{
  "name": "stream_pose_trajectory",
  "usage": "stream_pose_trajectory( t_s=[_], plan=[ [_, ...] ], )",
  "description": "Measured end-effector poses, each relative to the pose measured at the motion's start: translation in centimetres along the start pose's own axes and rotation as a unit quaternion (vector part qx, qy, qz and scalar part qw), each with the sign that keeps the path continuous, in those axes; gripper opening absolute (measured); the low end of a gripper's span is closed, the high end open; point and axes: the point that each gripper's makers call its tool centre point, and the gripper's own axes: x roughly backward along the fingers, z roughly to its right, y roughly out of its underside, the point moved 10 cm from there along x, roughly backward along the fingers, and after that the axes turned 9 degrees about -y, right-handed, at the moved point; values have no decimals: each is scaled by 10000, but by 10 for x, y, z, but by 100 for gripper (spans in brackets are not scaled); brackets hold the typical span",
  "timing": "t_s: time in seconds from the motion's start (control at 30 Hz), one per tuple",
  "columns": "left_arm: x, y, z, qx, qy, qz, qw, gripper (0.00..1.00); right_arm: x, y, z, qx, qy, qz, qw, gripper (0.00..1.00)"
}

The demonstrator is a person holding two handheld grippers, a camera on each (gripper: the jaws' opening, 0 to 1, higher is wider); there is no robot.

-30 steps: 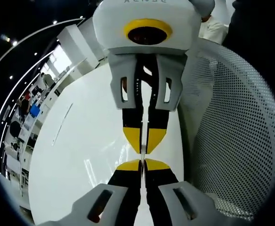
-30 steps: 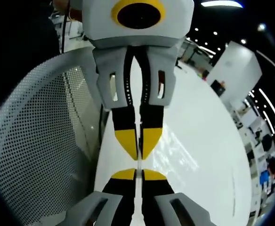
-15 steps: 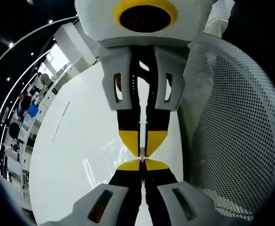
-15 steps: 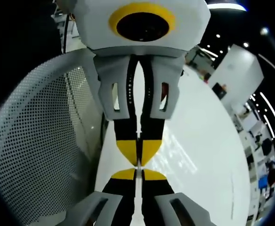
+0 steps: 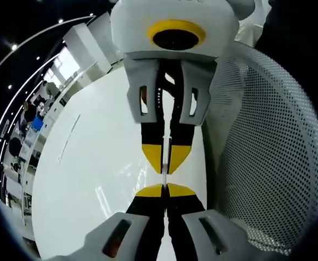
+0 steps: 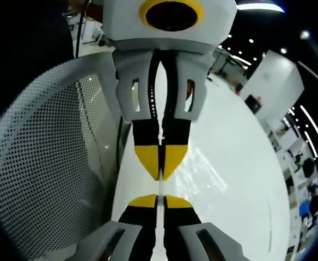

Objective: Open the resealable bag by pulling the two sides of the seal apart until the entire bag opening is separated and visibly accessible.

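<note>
Yellow-tipped black jaws meet nose to nose over a glossy white table (image 5: pixel 93 163).

In the left gripper view, the left gripper (image 5: pixel 164 187) rises from the bottom edge with its two jaws pressed flat together. The right gripper (image 5: pixel 164 169) hangs down from the top of that view, pointing straight back at it, its jaws closed just as tightly. The two sets of yellow tips stand almost touching, one directly above the other.

A thin pale sliver runs along the seam between both pairs of jaws and across the small gap between the tips. This is the edge of the clear resealable bag (image 5: pixel 164 179), pinched by each gripper. The rest of the bag is too transparent to make out.

A white perforated mesh chair back (image 5: pixel 268 152) curves up beside the table, just beside the grippers. A dim, crowded room (image 5: pixel 28 119) with ceiling lights lies beyond the table's far edge.

The right gripper view mirrors this. The right gripper (image 6: pixel 160 197) comes up from the bottom, jaws clamped together. The left gripper (image 6: pixel 160 176) comes down from above, also clamped. The same pale sliver of bag (image 6: pixel 160 186) bridges their tips. The mesh chair back (image 6: pixel 44 163) sits on one side here and the table (image 6: pixel 230 163) on the other.
</note>
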Motion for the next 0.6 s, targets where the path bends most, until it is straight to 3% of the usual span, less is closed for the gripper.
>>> stream_pose_trajectory(
  t_s=[0.6],
  plan=[
    [11, -6, -5, 27, -74, 47, 10000, 0, 6, 12, 0, -41, 65, -140, 9999, 0]
  ],
)
